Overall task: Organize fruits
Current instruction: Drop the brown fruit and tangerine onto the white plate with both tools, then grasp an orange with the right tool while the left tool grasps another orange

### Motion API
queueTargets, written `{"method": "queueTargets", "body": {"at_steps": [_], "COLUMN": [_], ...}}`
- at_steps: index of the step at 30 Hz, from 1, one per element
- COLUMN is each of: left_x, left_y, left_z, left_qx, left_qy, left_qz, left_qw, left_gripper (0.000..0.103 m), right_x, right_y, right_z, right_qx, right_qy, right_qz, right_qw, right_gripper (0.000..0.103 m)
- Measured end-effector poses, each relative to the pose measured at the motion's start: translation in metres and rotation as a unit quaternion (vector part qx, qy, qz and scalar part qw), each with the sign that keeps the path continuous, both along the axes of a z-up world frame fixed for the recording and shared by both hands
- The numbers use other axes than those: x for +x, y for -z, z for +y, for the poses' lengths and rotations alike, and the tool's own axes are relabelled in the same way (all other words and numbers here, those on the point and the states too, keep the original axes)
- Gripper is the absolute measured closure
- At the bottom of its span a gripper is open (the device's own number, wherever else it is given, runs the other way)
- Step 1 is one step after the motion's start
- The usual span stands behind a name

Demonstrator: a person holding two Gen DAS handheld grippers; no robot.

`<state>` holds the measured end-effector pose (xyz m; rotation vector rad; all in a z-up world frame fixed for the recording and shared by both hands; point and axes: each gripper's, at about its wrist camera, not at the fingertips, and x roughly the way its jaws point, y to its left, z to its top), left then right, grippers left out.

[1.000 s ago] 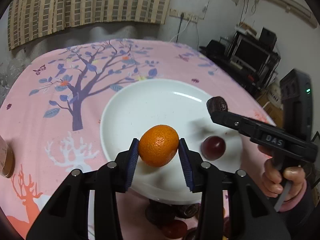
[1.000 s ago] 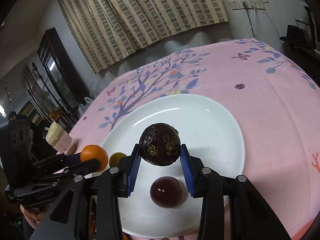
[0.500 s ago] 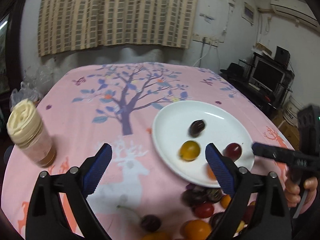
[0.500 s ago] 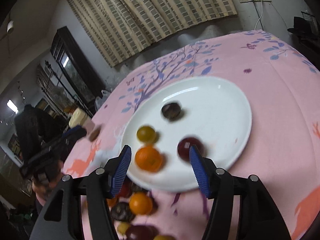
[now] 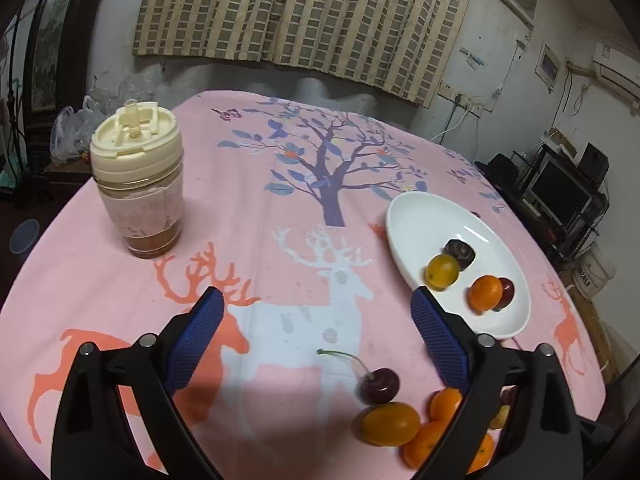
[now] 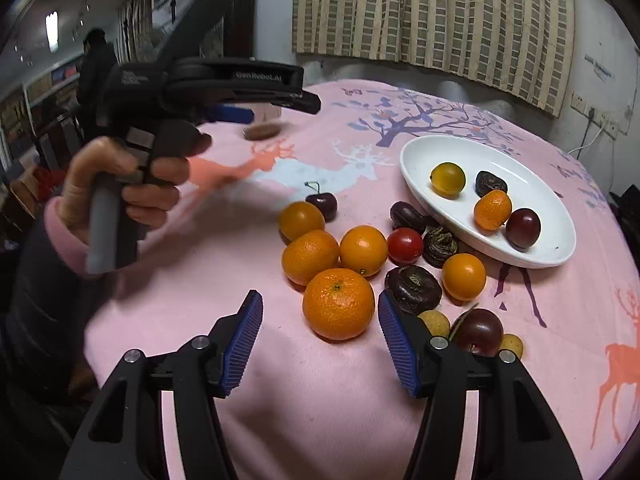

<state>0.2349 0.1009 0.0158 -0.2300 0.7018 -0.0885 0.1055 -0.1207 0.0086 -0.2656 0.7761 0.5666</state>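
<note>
Both grippers have let go: the mandarin and wrinkled dark fruit now lie on the plate. Left gripper and right gripper gape empty; the next mandarin, at twelve o'clock, seems likeliest.

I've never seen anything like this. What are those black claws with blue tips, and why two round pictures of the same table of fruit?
No robot here: a person holds a hand-operated claw in each hand. Each claw carries a wide-angle camera looking along its fingers, hence two round pictures. One shows the left gripper, the other the right gripper, with the left hand squeezing its handle. Both claws are open and hold nothing. On the pink tablecloth stand a lidded jar and a white plate holding four fruits. A pile of loose fruit, including a mandarin and a cherry, lies beside the plate.
</note>
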Motion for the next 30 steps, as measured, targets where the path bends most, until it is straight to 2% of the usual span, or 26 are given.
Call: {"method": "queueTargets", "body": {"at_steps": [4, 5, 6, 7, 10, 12, 14, 16, 18, 21, 22, 23, 24, 30], "left_x": [-0.004, -0.004, -0.004, -0.004, -0.004, -0.004, -0.011, -0.029, -0.057, -0.084, -0.087, -0.089, -0.087, -0.070], "left_y": [-0.001, -0.001, -0.002, -0.001, 0.001, 0.003, 0.005, 0.005, 0.007, 0.018, 0.024, 0.032, 0.037, 0.052], "left_z": [0.005, 0.007, 0.009, 0.010, 0.010, 0.007, 0.002, -0.008, -0.025, -0.051, -0.059, -0.065, -0.069, -0.081], "left_qx": [-0.012, -0.018, -0.023, -0.027, -0.027, -0.021, -0.012, -0.007, -0.008, -0.001, -0.004, -0.010, -0.012, 0.004], "left_qy": [0.000, 0.000, 0.000, -0.002, -0.002, 0.002, 0.022, 0.057, 0.111, 0.174, 0.192, 0.204, 0.211, 0.200], "left_qz": [-0.004, -0.004, -0.003, -0.002, 0.003, 0.005, 0.002, -0.010, -0.024, -0.014, 0.000, 0.017, 0.034, 0.085], "left_qw": [0.9999, 0.9998, 0.9997, 0.9996, 0.9996, 0.9998, 0.9997, 0.9983, 0.9935, 0.9846, 0.9813, 0.9787, 0.9769, 0.9761], "left_gripper": [0.011, 0.011, 0.011, 0.011, 0.011, 0.011, 0.012, 0.013, 0.015, 0.029, 0.040, 0.045, 0.057, 0.059], "right_x": [0.010, 0.013, 0.014, 0.016, 0.012, 0.009, 0.005, -0.001, -0.005, -0.003, -0.002, -0.001, -0.001, -0.003], "right_y": [0.013, 0.016, 0.019, 0.022, 0.023, 0.021, 0.015, 0.009, 0.008, 0.009, 0.009, 0.009, 0.008, 0.007], "right_z": [0.012, 0.013, 0.013, 0.014, 0.009, 0.000, -0.020, -0.040, -0.052, -0.071, -0.075, -0.078, -0.080, -0.087], "right_qx": [-0.031, -0.038, -0.047, -0.061, -0.054, -0.027, 0.033, 0.075, 0.082, 0.116, 0.126, 0.134, 0.142, 0.162], "right_qy": [0.015, 0.021, 0.027, 0.036, 0.035, 0.035, 0.037, 0.046, 0.057, 0.062, 0.065, 0.067, 0.067, 0.062], "right_qz": [0.021, 0.018, 0.015, 0.008, 0.005, 0.010, 0.014, 0.006, -0.008, 0.009, 0.013, 0.015, 0.016, 0.014], "right_qw": [0.999, 0.999, 0.998, 0.997, 0.998, 0.999, 0.999, 0.996, 0.995, 0.991, 0.990, 0.989, 0.987, 0.985], "right_gripper": [0.044, 0.046, 0.055, 0.059, 0.059, 0.060, 0.060, 0.059, 0.059, 0.059, 0.059, 0.059, 0.059, 0.059]}}
